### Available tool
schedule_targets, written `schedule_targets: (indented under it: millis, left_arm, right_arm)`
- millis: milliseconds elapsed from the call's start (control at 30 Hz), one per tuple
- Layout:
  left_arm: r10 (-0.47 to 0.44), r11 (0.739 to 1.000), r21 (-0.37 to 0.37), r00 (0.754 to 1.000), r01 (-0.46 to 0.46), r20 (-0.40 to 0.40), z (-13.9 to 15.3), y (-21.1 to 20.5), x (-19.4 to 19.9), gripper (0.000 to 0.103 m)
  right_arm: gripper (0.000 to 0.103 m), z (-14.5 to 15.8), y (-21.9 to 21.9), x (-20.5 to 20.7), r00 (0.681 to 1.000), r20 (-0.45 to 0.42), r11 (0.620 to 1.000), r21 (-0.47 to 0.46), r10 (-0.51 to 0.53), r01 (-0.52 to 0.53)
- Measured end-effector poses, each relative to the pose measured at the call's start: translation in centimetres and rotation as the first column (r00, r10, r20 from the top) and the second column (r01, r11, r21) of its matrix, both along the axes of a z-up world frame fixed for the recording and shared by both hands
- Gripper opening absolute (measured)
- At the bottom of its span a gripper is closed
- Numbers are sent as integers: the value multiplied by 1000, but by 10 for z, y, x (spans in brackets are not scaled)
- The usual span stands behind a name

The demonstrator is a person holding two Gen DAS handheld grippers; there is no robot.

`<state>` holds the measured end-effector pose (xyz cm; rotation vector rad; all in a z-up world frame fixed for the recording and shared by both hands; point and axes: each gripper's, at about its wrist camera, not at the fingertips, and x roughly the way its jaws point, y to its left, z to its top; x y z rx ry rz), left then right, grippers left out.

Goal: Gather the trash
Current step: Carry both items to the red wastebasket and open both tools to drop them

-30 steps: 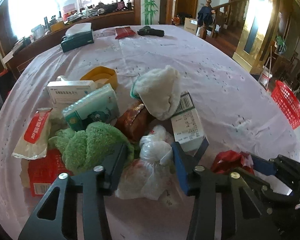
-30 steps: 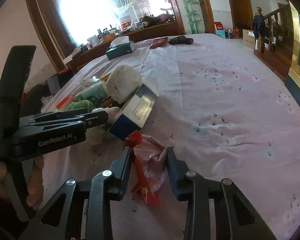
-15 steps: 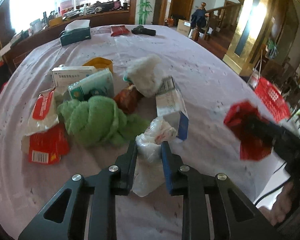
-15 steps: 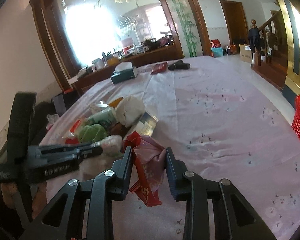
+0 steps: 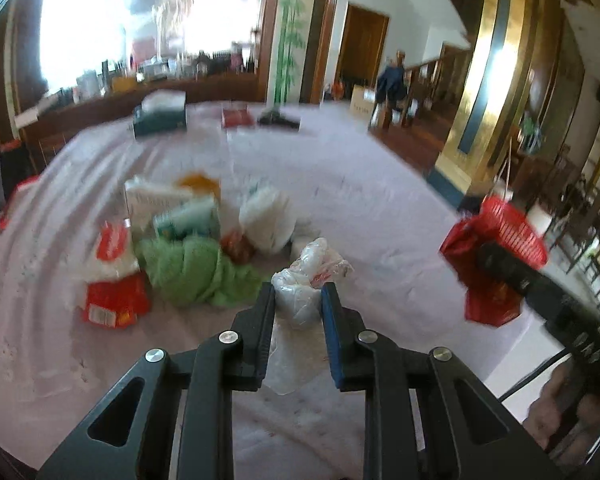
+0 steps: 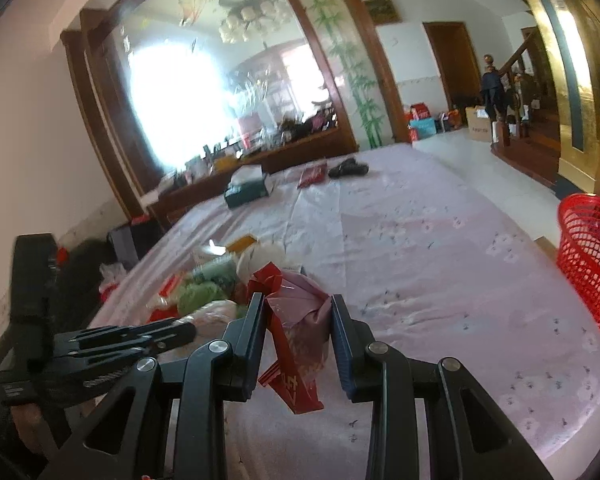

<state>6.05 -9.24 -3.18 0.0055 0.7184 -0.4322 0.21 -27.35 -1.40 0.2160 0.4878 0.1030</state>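
Trash is in both claws and clear of the lilac-clothed table (image 6: 440, 248): the left gripper (image 5: 298, 300), its jaws just drawn in, pinches a crumpled clear plastic bag (image 5: 304, 280), and the right gripper (image 6: 298, 312) clamps a red wrapper (image 6: 296, 332). Only the left view lays out the remaining pile (image 5: 188, 240) plainly; the right view shows the red basket (image 6: 592, 256) sharply.
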Motion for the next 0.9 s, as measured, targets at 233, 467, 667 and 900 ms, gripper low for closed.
schedule_targets:
  millis: [233, 467, 667, 900]
  left_arm:
    - [-74, 993, -82, 995, 80, 69, 49, -39, -10, 22]
    - [-221, 967, -103, 967, 234, 127, 81, -101, -20, 22]
    - [-309, 936, -119, 936, 330, 169, 98, -155, -20, 22]
    - [-394, 905, -119, 910, 409, 132, 96, -218, -15, 22]
  right_arm:
    - [33, 36, -17, -25, 993, 65, 995, -37, -94, 96]
    - [33, 71, -55, -59, 953, 129, 957, -58, -274, 283]
    - [33, 93, -90, -82, 907, 182, 917, -56, -380, 395]
    - [33, 105, -131, -96, 866, 204, 878, -52, -456, 475]
